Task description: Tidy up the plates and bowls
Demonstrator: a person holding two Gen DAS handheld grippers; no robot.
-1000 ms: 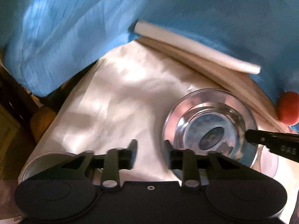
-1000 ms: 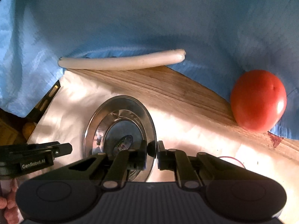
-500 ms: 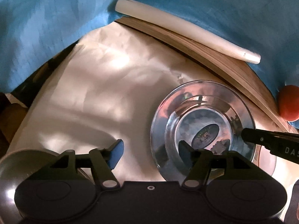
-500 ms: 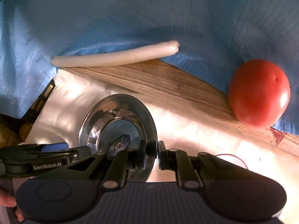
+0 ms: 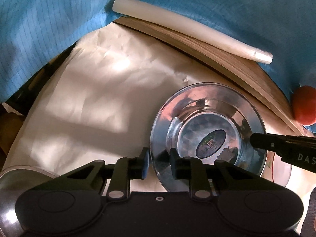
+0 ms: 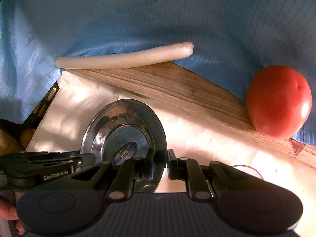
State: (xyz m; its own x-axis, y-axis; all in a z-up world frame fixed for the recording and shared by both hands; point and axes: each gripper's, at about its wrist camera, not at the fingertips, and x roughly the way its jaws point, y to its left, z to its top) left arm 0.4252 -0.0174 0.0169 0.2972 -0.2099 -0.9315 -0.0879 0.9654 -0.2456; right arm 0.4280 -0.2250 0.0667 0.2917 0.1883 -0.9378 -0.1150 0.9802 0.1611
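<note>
Now, line by line, what we see:

Right gripper (image 6: 166, 165): we have its two fingers drawn in to a thin gap, pinching the right edge of the steel bowl's (image 6: 126, 130) broad rim, one finger inside the rim and one outside.

Left gripper (image 5: 158, 163): our fingers stand partly apart and straddle the left edge of the same steel bowl (image 5: 207, 136), one fingertip outside the rim and one over its inner flange; we cannot tell whether the pads press the metal, as a gap shows beside the outer finger.

Steel bowl: shiny, with a wide flat rim and an oval sticker on its bottom; it sits over the white paper (image 5: 102, 90) between our two grippers, tilted toward the right wrist camera.

Second dish (image 5: 21, 179): a pale round rim at the lower left of the left wrist view, mostly hidden behind our gripper body.

Pink-rimmed plate (image 5: 280, 169): just right of the bowl, partly under it.

Wooden board (image 6: 177, 86): beyond the paper, touching a white tube (image 6: 122, 59) along its far edge.

Tomato (image 6: 278, 100): on the blue cloth (image 6: 158, 15), at the board's right end.
</note>
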